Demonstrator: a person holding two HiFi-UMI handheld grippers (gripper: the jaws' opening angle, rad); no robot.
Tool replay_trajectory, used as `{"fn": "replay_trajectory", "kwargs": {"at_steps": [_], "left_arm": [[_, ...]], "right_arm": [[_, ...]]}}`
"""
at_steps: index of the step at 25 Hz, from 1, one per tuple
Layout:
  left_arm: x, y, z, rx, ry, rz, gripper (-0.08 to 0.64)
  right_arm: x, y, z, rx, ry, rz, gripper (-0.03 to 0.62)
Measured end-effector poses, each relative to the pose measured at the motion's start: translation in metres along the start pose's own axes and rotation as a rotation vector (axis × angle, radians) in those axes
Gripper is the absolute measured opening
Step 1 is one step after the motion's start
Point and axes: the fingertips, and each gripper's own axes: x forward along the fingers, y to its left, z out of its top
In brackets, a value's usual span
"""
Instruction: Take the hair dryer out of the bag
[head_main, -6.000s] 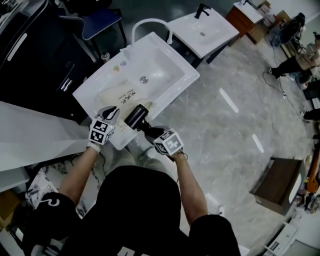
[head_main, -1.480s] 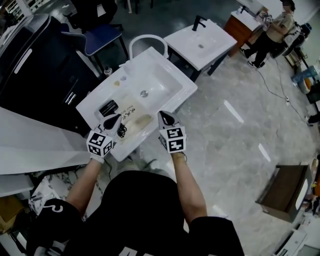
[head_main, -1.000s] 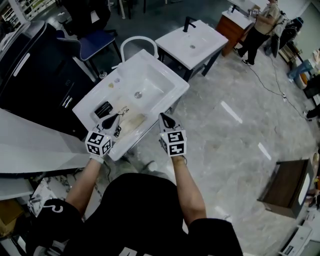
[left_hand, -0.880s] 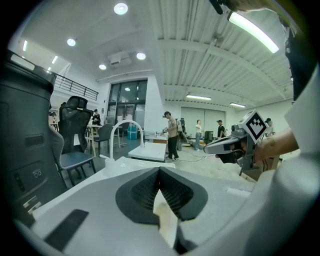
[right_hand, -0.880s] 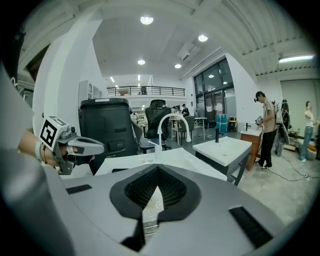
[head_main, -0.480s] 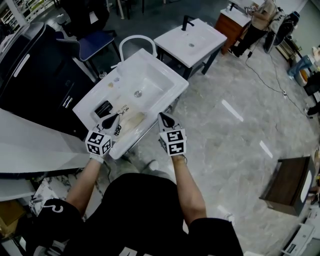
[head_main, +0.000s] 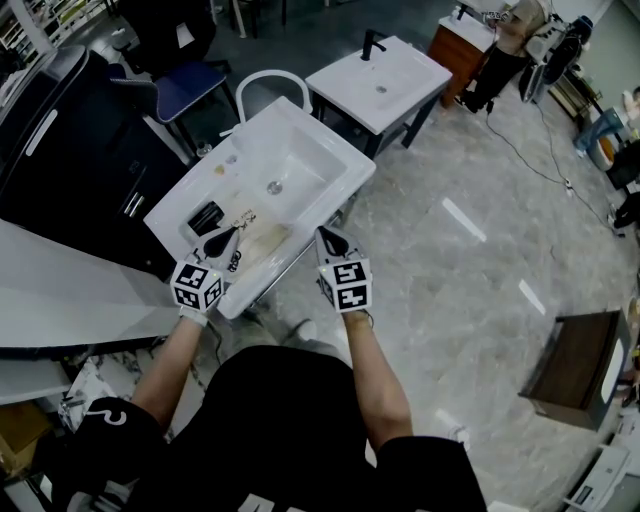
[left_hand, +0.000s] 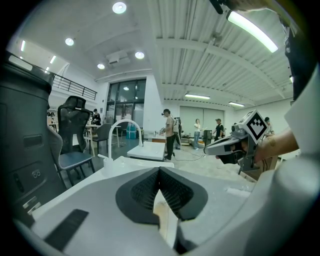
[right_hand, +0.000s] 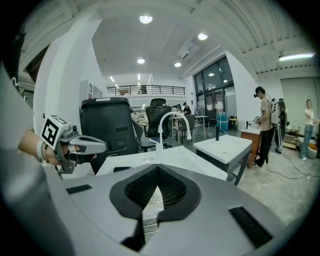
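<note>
The black hair dryer (head_main: 207, 216) lies on the left ledge of the white sink (head_main: 330, 150). Its coiled black cord (head_main: 235, 262) rests near the front rim. Beside it, the flat beige bag (head_main: 265, 240) lies in the basin. My left gripper (head_main: 228, 234) hovers at the sink's near edge, just short of the cord, shut and empty. My right gripper (head_main: 325, 233) hangs off the sink's right front corner, also shut and empty. The closed fingertips show in the left gripper view (left_hand: 159, 172) and the right gripper view (right_hand: 158, 170).
A curved white faucet (head_main: 272, 85) rises at the sink's far side. A second white basin (head_main: 380, 80) stands behind it on dark legs. A blue chair (head_main: 185, 85) and a black cabinet (head_main: 70, 130) are on the left, a brown cabinet (head_main: 570, 370) on the right floor, and people (head_main: 500, 30) at the back.
Six seconds ago my right gripper held the hair dryer above the bag; now it lies on the sink's left ledge. Both grippers are drawn back, and have stayed still over the last second.
</note>
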Motion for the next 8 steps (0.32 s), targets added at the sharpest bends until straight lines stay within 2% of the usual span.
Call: {"fn": "replay_trajectory", "kwargs": {"at_steps": [8], "left_arm": [[0.0019,0.0016,0.0002,-0.001,0.0,0.0,-0.002]], "right_arm": [[0.0014,-0.0002,0.0005,0.002,0.0,0.006,-0.005]]}}
